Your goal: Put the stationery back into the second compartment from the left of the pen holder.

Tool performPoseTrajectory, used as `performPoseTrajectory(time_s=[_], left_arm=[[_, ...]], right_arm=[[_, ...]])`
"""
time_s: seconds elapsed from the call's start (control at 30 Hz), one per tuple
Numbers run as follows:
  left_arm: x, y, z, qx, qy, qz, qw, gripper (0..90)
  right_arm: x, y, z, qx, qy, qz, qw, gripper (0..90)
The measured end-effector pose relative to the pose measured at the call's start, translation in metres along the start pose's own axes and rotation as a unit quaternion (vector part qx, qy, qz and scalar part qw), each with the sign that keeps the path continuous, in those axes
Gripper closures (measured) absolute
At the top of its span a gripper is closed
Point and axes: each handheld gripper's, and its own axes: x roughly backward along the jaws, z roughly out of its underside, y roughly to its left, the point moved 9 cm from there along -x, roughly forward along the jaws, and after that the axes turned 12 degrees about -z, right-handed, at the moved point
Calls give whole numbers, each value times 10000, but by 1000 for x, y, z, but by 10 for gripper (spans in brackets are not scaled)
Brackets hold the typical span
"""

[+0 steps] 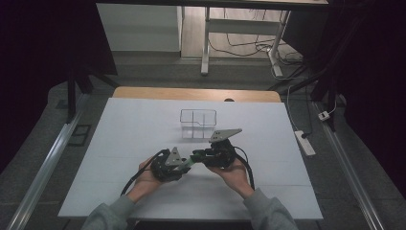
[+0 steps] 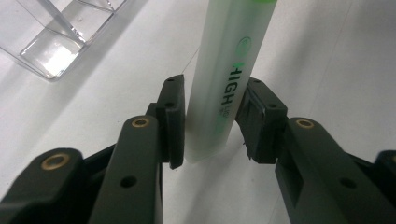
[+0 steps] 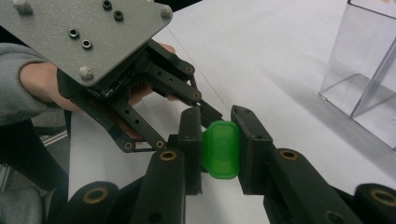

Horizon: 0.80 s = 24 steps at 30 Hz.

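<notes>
A pale green highlighter [image 2: 229,79] with "HIGH" printed on its barrel lies between the jaws of my left gripper [image 2: 212,116], which is shut on the barrel. My right gripper [image 3: 222,140] is shut on the highlighter's bright green cap [image 3: 222,151], seen end-on. In the high view the two grippers meet tip to tip at the middle of the table, left gripper [image 1: 183,166] and right gripper [image 1: 196,155], with the highlighter [image 1: 189,162] bridging them. The left gripper [image 3: 198,114] faces the right gripper's camera, a hand behind it.
A clear plastic divided box [image 1: 198,123] stands just beyond the grippers, also seen as the box [image 2: 56,32] and the box [image 3: 369,84]. A white sheet [image 1: 134,129] covers the table. Desk legs and cables lie on the floor behind.
</notes>
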Motion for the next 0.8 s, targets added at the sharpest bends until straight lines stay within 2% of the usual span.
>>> performPoseTrajectory(time_s=[0.17,0.2,0.43,0.6,0.7,0.8], left_arm=[[1,2,0,102,-21,55,9999,597],[0,1,-1,180,-50,78,9998,587],[1,5,1,267,16,73,9996,473],[7,12,4,490,-2,38,9988,398],[12,19,7,663,-58,8,9978,385],[18,24,13,743,-17,-35,9972,370]], right_arm=[[0,1,-1,88,0,36,10000,744],[0,1,0,104,15,71,9999,744],[4,-2,-2,148,-53,205,9997,745],[9,-4,-3,196,-100,301,9993,745],[12,-5,-5,220,-163,355,9990,745],[15,-7,-5,228,-178,414,9987,745]])
